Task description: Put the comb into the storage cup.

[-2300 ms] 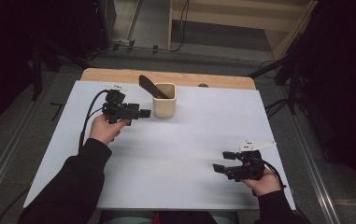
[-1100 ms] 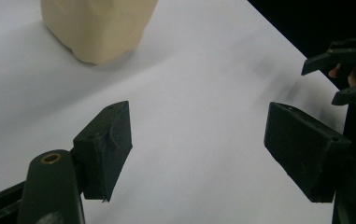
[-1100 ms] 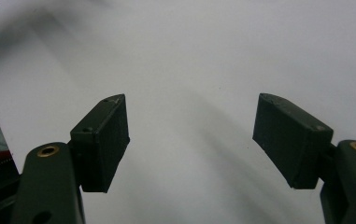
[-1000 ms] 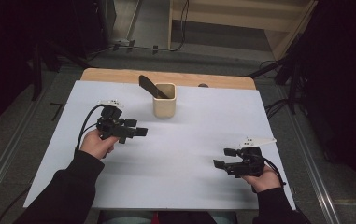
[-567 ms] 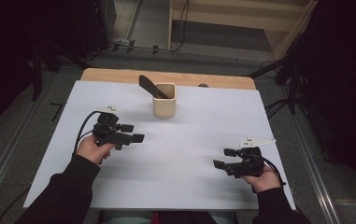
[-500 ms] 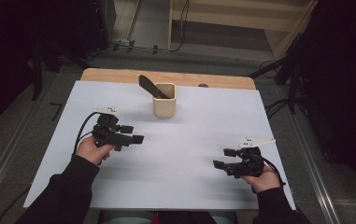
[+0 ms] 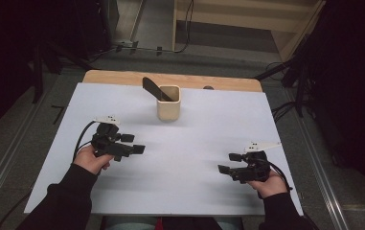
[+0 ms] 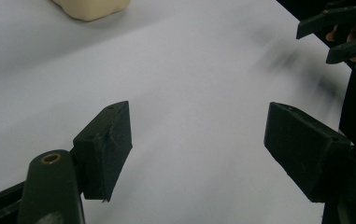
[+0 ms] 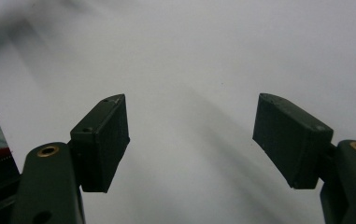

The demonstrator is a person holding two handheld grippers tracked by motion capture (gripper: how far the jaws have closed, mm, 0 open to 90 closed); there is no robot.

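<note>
Looking down from the high view, a white sheet [image 7: 185,163] covers the wooden table [image 7: 122,76]. The left gripper [image 7: 133,143] sits at about 9 o'clock on the sheet, held in the person's left hand [image 7: 91,160], its jaws spread and pointing toward 3 o'clock with nothing between them. The right gripper [image 7: 229,163] sits at about 4 o'clock, held in the right hand [image 7: 268,184], its jaws also spread, empty, and pointing toward 9 o'clock. A cream cup [image 7: 168,103] stands upright at 12 o'clock near the far edge of the sheet, well apart from both grippers, with a dark flat tool [image 7: 153,89] leaning out of it toward 10 o'clock. The left gripper is the nearer of the 2 to the cup.

In the left gripper view, the left gripper [image 8: 196,144] has its 2 black jaws set wide apart over bare white sheet [image 8: 189,84]. The base of the cream cup [image 8: 91,7] shows at 11 o'clock, well ahead of the jaws. The right gripper [image 8: 337,35] appears at 1 o'clock, farther off, its jaws parted.

In the right gripper view, the right gripper [image 9: 192,140] holds its 2 jaws wide apart above the white sheet [image 9: 203,56], with nothing between them.
</note>
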